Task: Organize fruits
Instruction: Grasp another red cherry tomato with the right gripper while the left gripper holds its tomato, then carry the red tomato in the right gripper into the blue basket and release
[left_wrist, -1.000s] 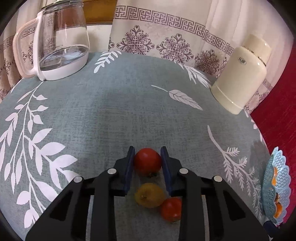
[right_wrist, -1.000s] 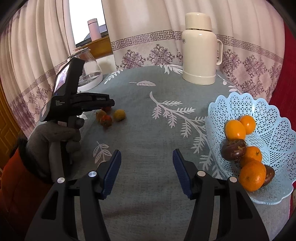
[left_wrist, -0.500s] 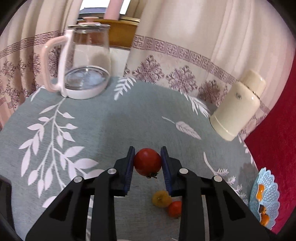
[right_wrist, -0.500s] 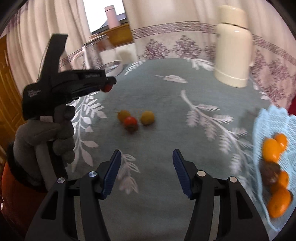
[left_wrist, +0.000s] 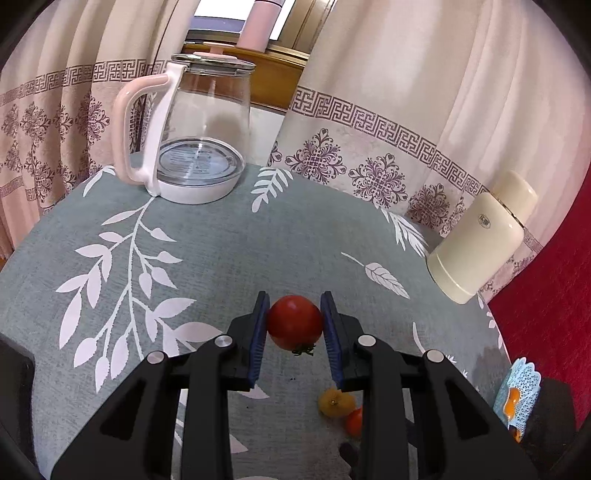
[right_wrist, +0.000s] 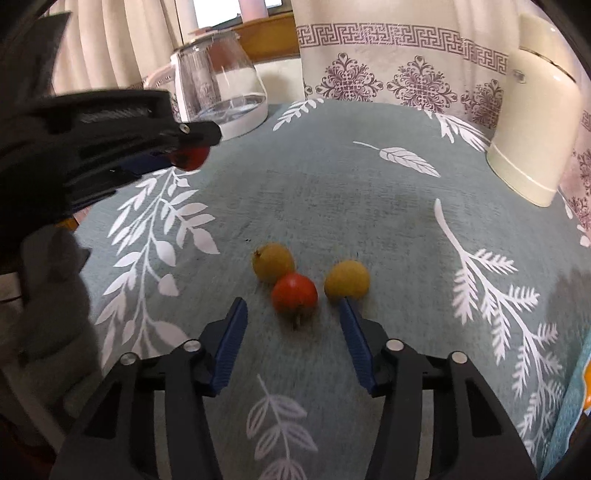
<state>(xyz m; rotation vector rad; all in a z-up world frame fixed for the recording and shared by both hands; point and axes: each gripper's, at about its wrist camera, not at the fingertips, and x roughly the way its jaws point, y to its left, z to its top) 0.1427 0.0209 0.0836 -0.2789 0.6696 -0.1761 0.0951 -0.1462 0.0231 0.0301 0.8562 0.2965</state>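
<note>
Your left gripper (left_wrist: 294, 325) is clamped on a round red tomato (left_wrist: 294, 322), one blue pad pressing each side, and it holds the fruit in the air above the grey-green tablecloth with white leaf prints (left_wrist: 229, 258). The tomato is nearly spherical, so it has no clear long axis; its dark green calyx points downward, toward the cloth. In the right wrist view the same tomato (right_wrist: 189, 158) shows as a red blur at the tip of that gripper (right_wrist: 192, 147), up at the left.

Your right gripper (right_wrist: 291, 314) has its jaws spread wide with nothing between them, low over the cloth. Three small fruits lie on the cloth just ahead of its fingertips: one small red tomato (right_wrist: 294, 294) in the middle, stem end facing the camera, and two round yellow fruits, one (right_wrist: 273, 261) touching it at the back left and the other (right_wrist: 347, 280) just beside it on the right.

Counted in all: two red, two yellow.

A clear glass kettle with a pink handle (left_wrist: 184, 133) and a cream thermos flask (left_wrist: 480, 236) stand at the far edge. A pale blue lattice basket (left_wrist: 519, 384) holding something orange sits at the right edge.
</note>
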